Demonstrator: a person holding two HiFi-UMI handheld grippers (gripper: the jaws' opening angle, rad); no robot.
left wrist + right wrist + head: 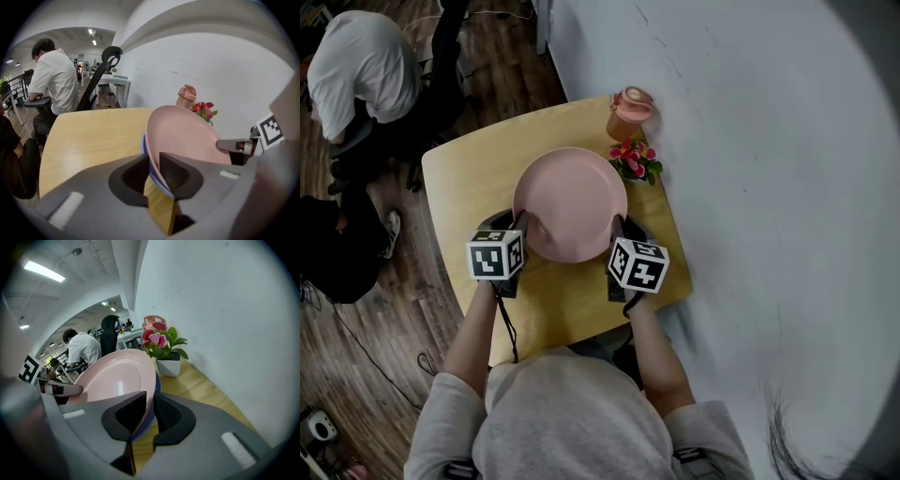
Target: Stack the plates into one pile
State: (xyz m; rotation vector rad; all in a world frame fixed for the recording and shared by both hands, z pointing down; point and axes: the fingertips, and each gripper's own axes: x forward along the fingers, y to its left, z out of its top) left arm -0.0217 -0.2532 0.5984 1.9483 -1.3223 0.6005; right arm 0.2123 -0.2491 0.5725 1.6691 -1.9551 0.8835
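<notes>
Item 1, far left, off the table: a seated person (356,66) in a white shirt, bent over a desk. No part in the task.

Item 2: the wooden table (459,178), its right edge against a white wall.

Item 3: my left gripper (521,225). Its jaws are closed on the left rim of the plates, and two rims show between the pads.

Item 4, centre of the table: the pink plate (570,202), face up. It sits in a blue plate (157,182), of which only a thin edge shows beneath it. The two are already nested as one pile. I cannot tell whether the pile rests on the wood or hangs just above it.

Item 5: my right gripper (619,228). Its jaws are closed on the right rim, opposite the left one, again with both rims between the pads.

Item 6, far right corner: a pink lidded cup (630,111), and just nearer than it a small pot of flowers (634,159), close to the pink plate's far right edge.

Status: I see no other loose plate, so I judge the stacking done. What remains is to settle the pile flat and let go on both sides, clear of the flowers.
</notes>
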